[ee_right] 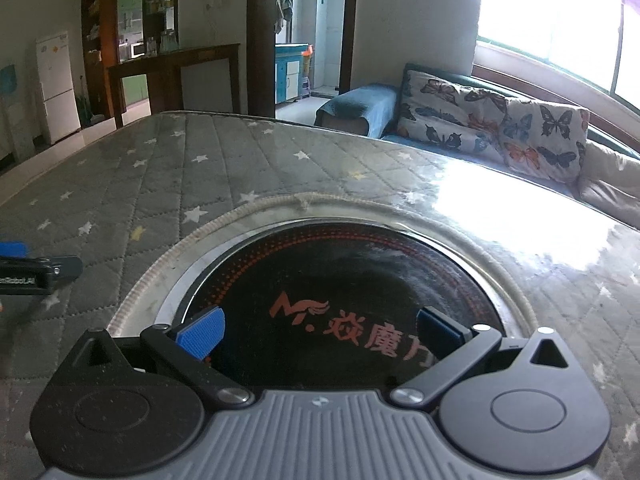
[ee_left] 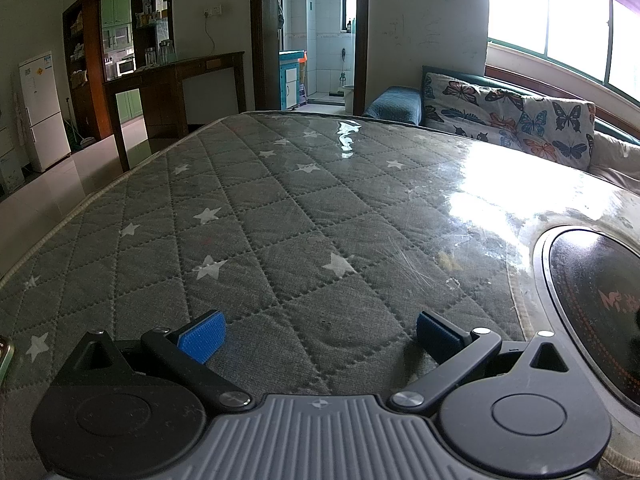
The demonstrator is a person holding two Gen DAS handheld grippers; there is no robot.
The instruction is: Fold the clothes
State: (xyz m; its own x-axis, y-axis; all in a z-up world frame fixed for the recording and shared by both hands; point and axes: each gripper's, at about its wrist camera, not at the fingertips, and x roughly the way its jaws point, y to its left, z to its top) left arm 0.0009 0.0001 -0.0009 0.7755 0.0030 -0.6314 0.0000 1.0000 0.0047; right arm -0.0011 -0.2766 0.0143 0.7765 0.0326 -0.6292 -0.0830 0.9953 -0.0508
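Note:
No garment shows in either view. My left gripper [ee_left: 318, 334] is open and empty, low over a grey quilted cover with white stars [ee_left: 280, 208]. My right gripper [ee_right: 318, 334] is open and empty, over a round black glass panel with orange lettering [ee_right: 340, 280] set into the same surface. The left gripper's finger also shows at the left edge of the right wrist view [ee_right: 36, 268]. The black panel shows at the right edge of the left wrist view [ee_left: 596, 292].
The cover [ee_right: 160, 184] lies under a shiny clear sheet with window glare at the right. A sofa with butterfly cushions [ee_left: 516, 116] stands behind the table on the right. A dark wooden counter [ee_left: 176, 80], a white fridge [ee_left: 40, 112] and an open doorway [ee_left: 316, 36] lie beyond.

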